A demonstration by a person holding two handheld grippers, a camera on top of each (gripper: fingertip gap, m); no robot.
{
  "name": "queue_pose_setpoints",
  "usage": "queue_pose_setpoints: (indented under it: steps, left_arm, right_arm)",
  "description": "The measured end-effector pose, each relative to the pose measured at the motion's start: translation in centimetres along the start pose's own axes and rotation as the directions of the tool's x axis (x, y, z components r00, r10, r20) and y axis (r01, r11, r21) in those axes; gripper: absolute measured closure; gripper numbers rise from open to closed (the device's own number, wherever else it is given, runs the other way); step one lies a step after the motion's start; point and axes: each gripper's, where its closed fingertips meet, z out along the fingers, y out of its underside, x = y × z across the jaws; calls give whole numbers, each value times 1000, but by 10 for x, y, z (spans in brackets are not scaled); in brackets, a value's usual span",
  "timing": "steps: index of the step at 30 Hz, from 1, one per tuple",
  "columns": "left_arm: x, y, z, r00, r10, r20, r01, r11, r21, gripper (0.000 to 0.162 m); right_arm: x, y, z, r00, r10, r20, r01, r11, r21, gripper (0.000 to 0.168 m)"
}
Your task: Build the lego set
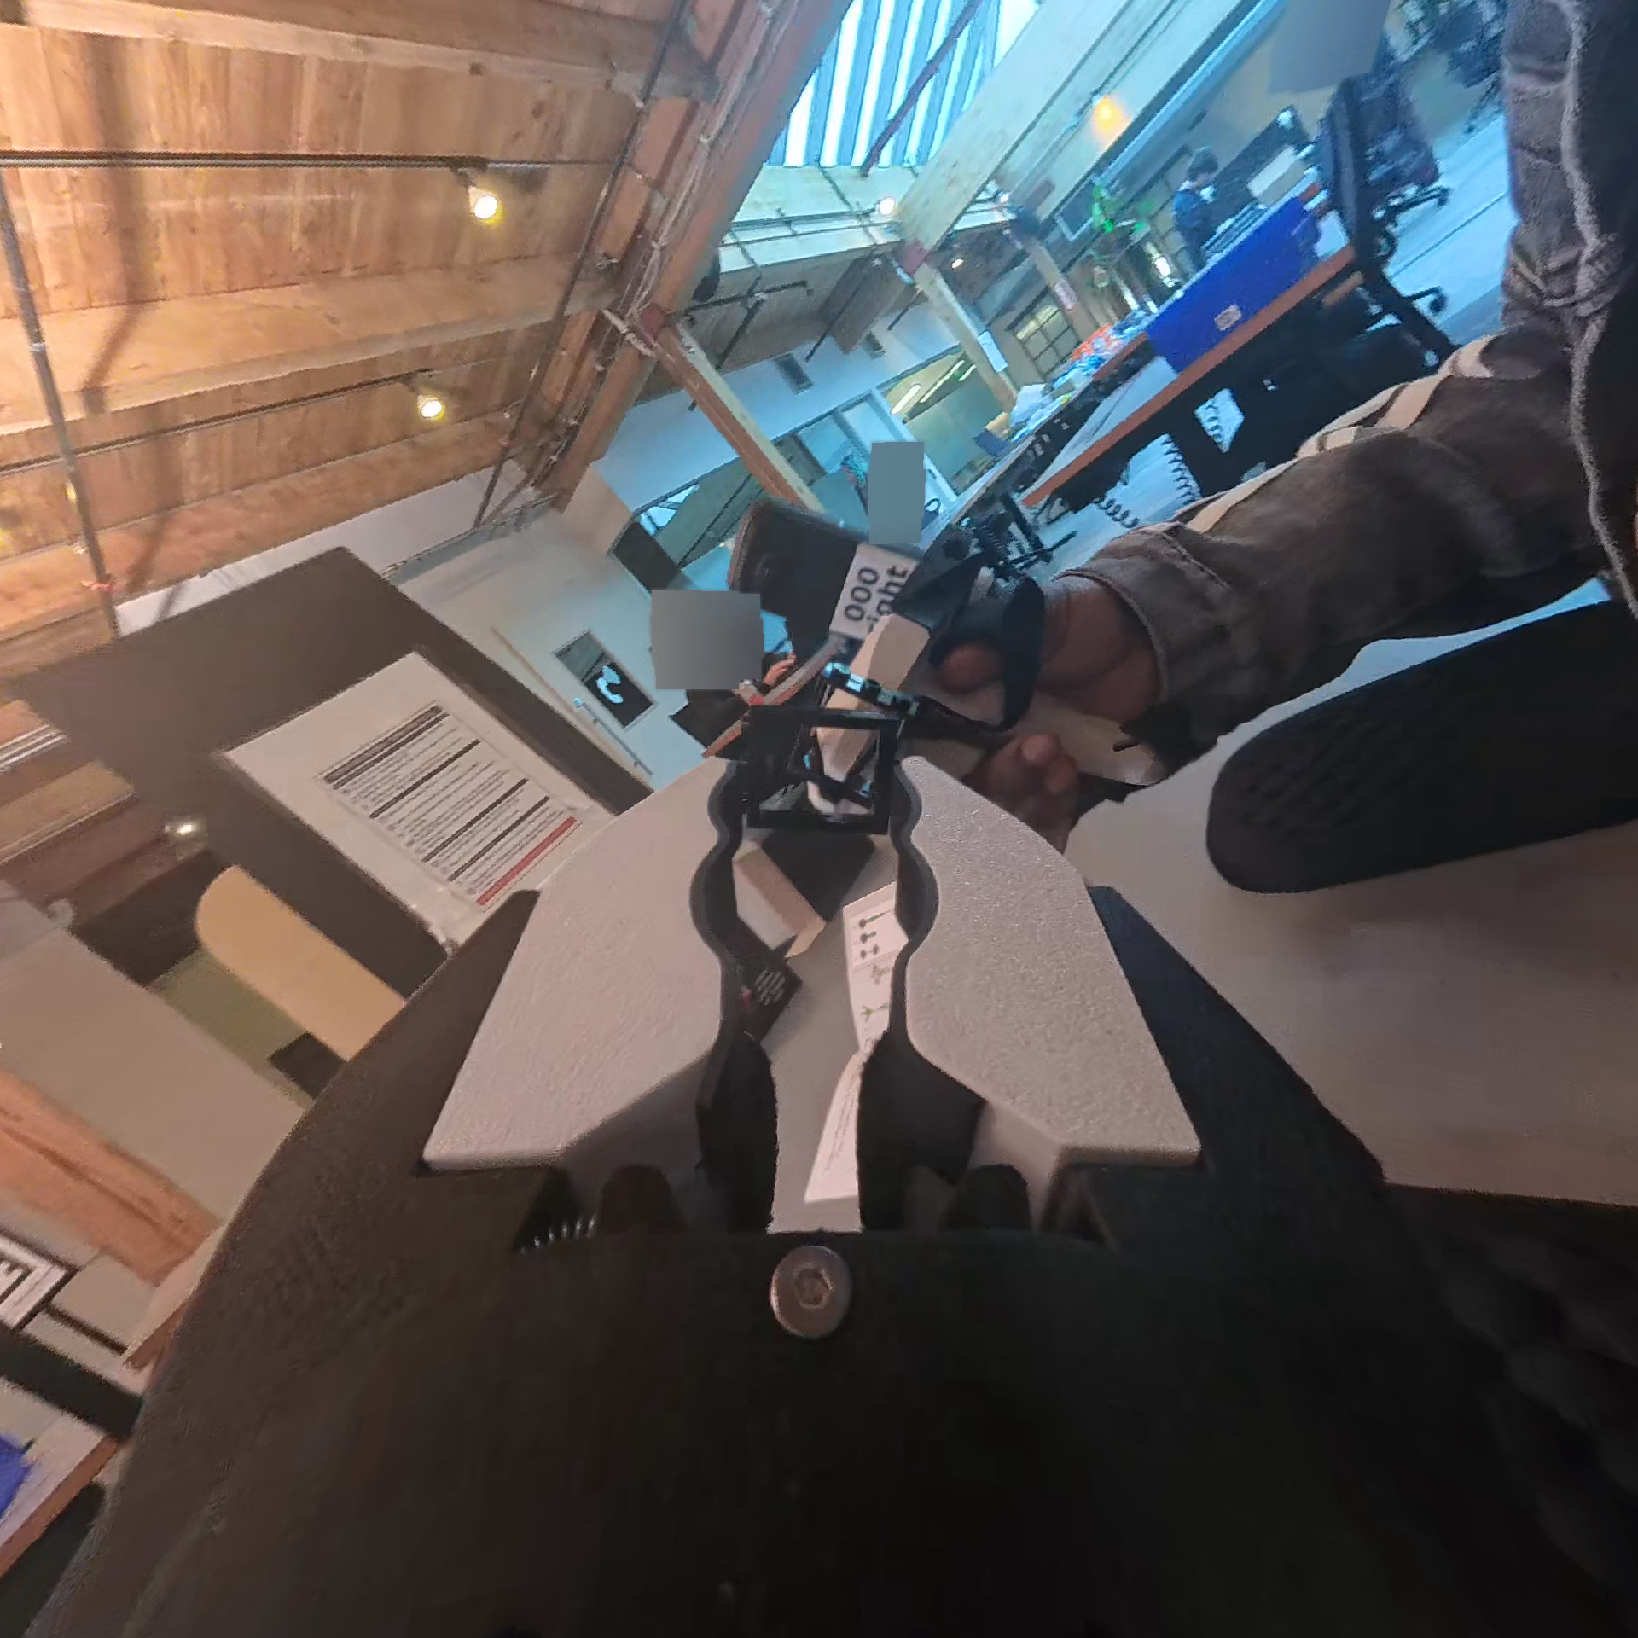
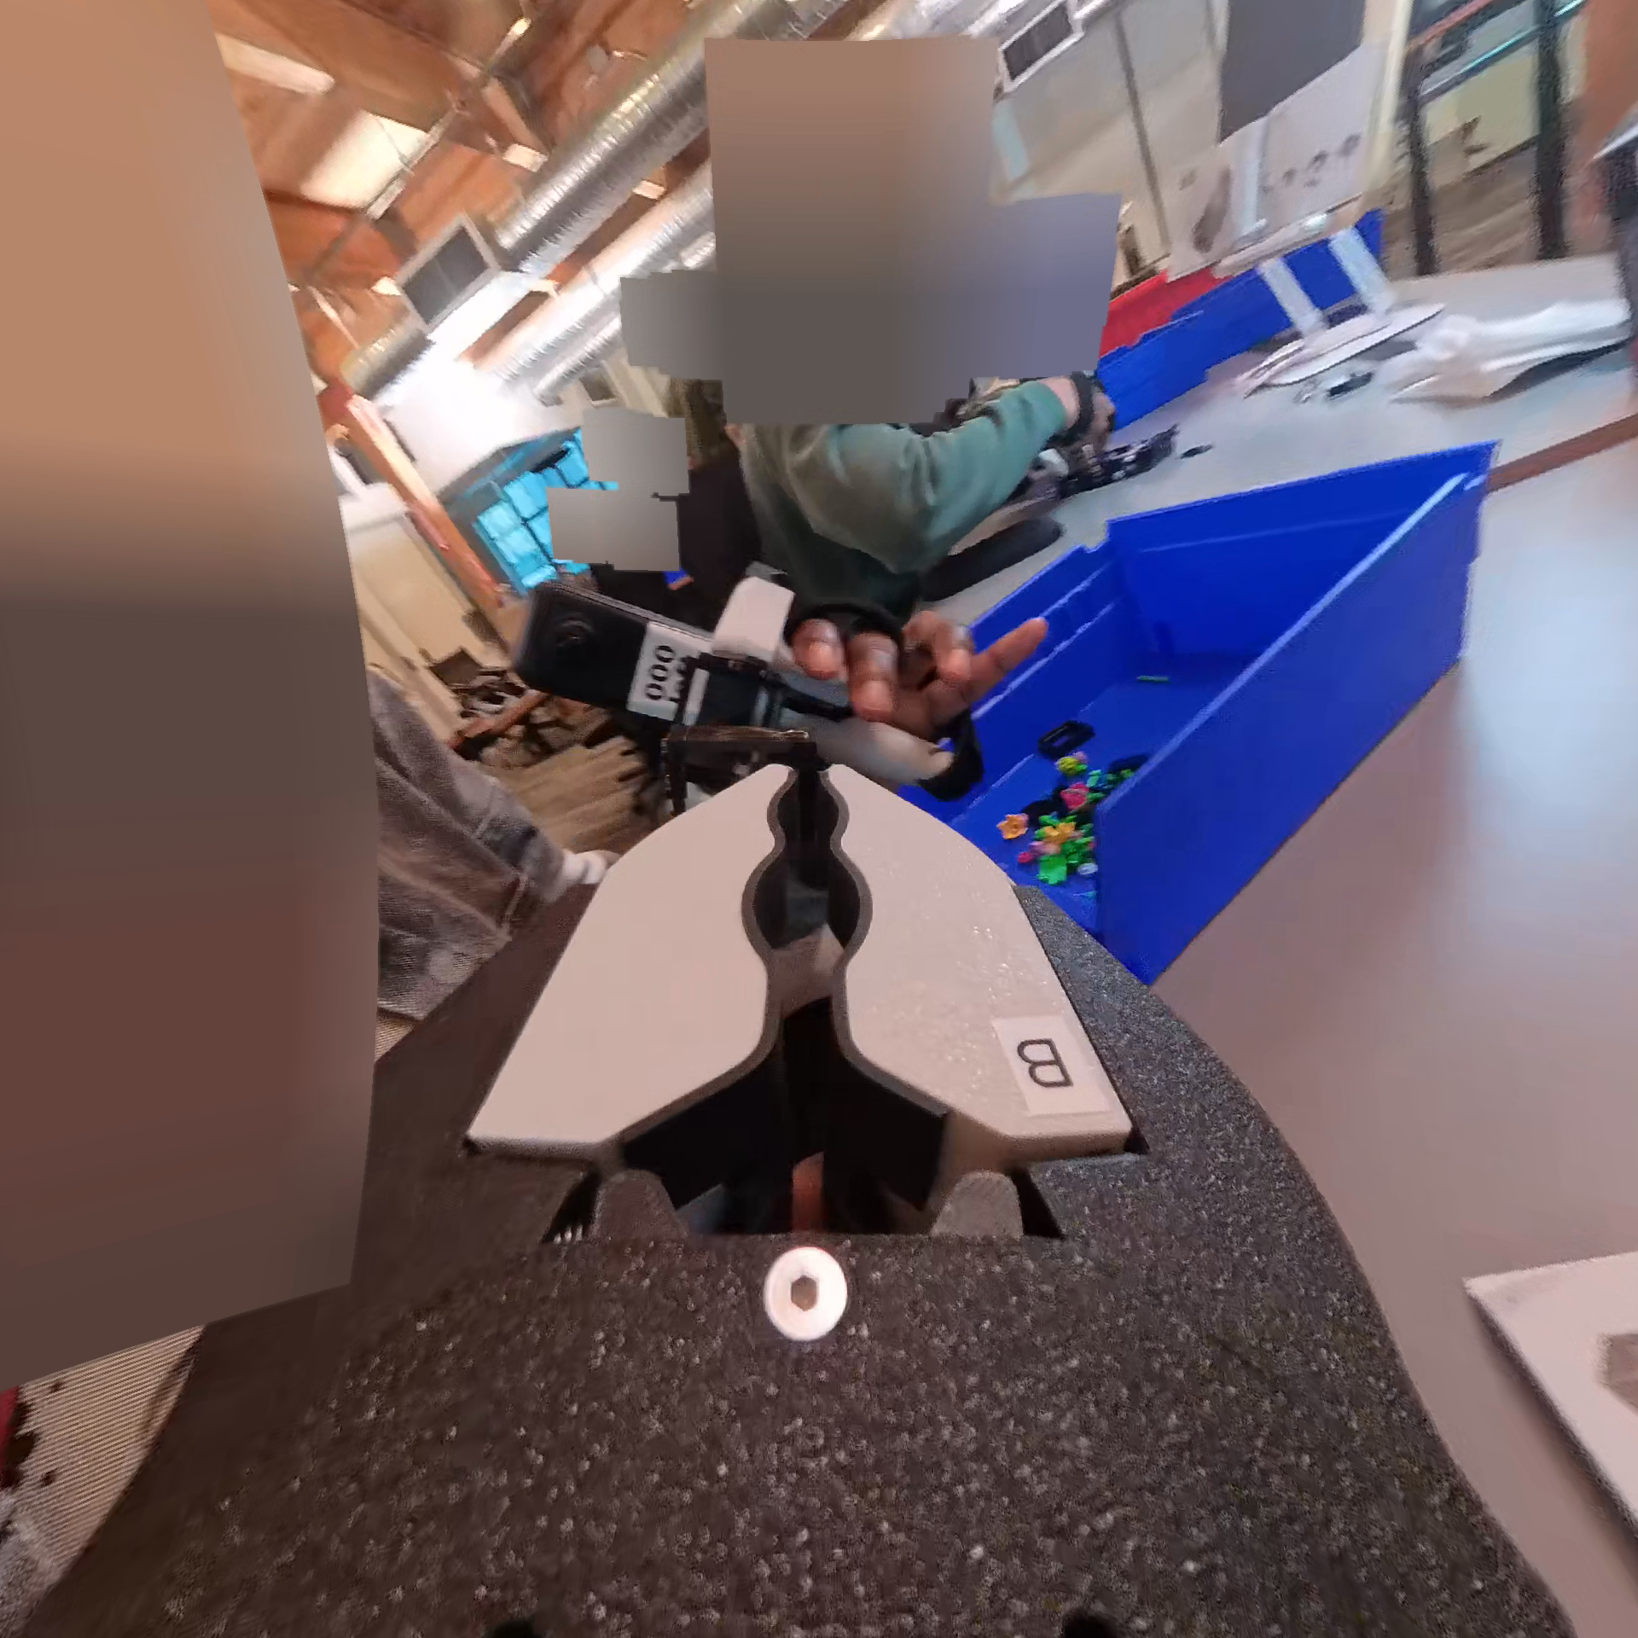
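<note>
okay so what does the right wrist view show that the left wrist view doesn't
Only the right wrist view shows the blue plastic bin with small colourful lego flower pieces in its near corner. Only the left wrist view shows the open black square lego frame at the left gripper fingers, and a white paper sheet beneath. Both share the grey table, and each shows the opposite gripper close ahead.

Bright daylight from high windows [image 1: 886, 80] plus small ceiling lamps [image 1: 483, 206] (glaring slightly); wide-angle bending at edges, soft motion blur, dark shadowed foreground.
</note>
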Motion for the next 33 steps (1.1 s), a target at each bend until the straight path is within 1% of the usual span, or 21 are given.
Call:
queue_pose_setpoints:
  steps: [1, 3, 5, 7, 9, 12, 14, 16, 17, 18, 21, 22, 23, 24, 25, 26, 27, 28, 29, 30, 33]
  left_arm:
    - [-4, -1, -6, 1000, 4, 18, -4, 1000, -7, 130]
    - [-14, -6, -18, 998, 16, 64, -15, 1000, -21, 130]
    - [-26, -14, -34, 993, 31, 116, -25, 998, -49, 130]
    - [-41, -21, -53, 984, 60, 169, -44, 994, -97, 130]
    - [-52, -26, -72, 971, 89, 220, -56, 987, -154, 130]
    - [-60, -23, -92, 959, 126, 252, -65, 969, -238, 130]
    - [-61, -22, -97, 958, 118, 263, -51, 967, -250, 130]
    - [-57, -21, -97, 963, 95, 254, -33, 970, -241, 129]
    - [-54, -19, -96, 965, 93, 245, -31, 968, -248, 130]
    - [-52, -16, -96, 966, 96, 239, -31, 965, -261, 130]
    - [-45, -8, -92, 973, 95, 210, -33, 959, -283, 129]
    - [-42, -4, -90, 976, 102, 194, -41, 954, -296, 129]
    - [-39, 1, -88, 979, 120, 167, -61, 946, -318, 129]
    - [-35, 5, -86, 980, 142, 137, -89, 937, -337, 129]
    - [-32, 8, -83, 980, 164, 111, -118, 932, -343, 129]
    - [-29, 8, -80, 980, 179, 84, -141, 931, -336, 129]
    - [-25, 6, -75, 981, 188, 57, -161, 936, -312, 129]
    - [-21, 3, -70, 981, 189, 31, -173, 944, -281, 129]
    - [-17, 1, -65, 982, 190, 4, -182, 949, -256, 129]
    - [-14, 1, -60, 981, 191, -23, -191, 950, -247, 129]
    - [-8, 9, -47, 980, 186, -78, -200, 944, -263, 129]
  right_arm:
    - [3, -2, 1, 999, -27, -29, 27, 1000, -4, 166]
    - [11, -4, 7, 993, -86, -86, 83, 996, -40, 166]
    - [21, -6, 21, 971, -191, -144, 176, 978, -112, 167]
    - [34, -5, 42, 920, -345, -186, 298, 924, -238, 166]
    - [48, 4, 66, 864, -466, -190, 379, 851, -362, 166]
    - [67, 19, 96, 827, -526, -198, 406, 803, -436, 166]
    - [85, 31, 107, 796, -559, -231, 397, 771, -497, 166]
    - [101, 37, 110, 755, -591, -285, 388, 753, -531, 148]
    - [103, 39, 111, 750, -592, -294, 388, 754, -530, 136]
    - [102, 40, 111, 755, -586, -293, 387, 760, -522, 131]
    - [92, 37, 108, 792, -542, -280, 376, 795, -476, 130]
    - [83, 34, 107, 827, -502, -252, 365, 822, -438, 132]
    - [68, 31, 107, 880, -430, -202, 335, 863, -378, 132]
    - [49, 27, 106, 941, -318, -119, 272, 915, -299, 131]
    - [26, 21, 103, 986, -167, 6, 164, 962, -220, 127]
    - [7, 14, 98, 991, 6, 134, 18, 984, -176, 118]
    - [-6, 9, 92, 957, 163, 242, -123, 978, -171, 107]
    - [-16, 7, 87, 906, 271, 324, -219, 957, -190, 102]
    - [-20, 9, 85, 871, 328, 365, -265, 940, -213, 101]
    - [-20, 14, 85, 866, 340, 366, -269, 935, -231, 106]
    - [-30, 18, 84, 883, 249, 399, -178, 962, -206, 121]
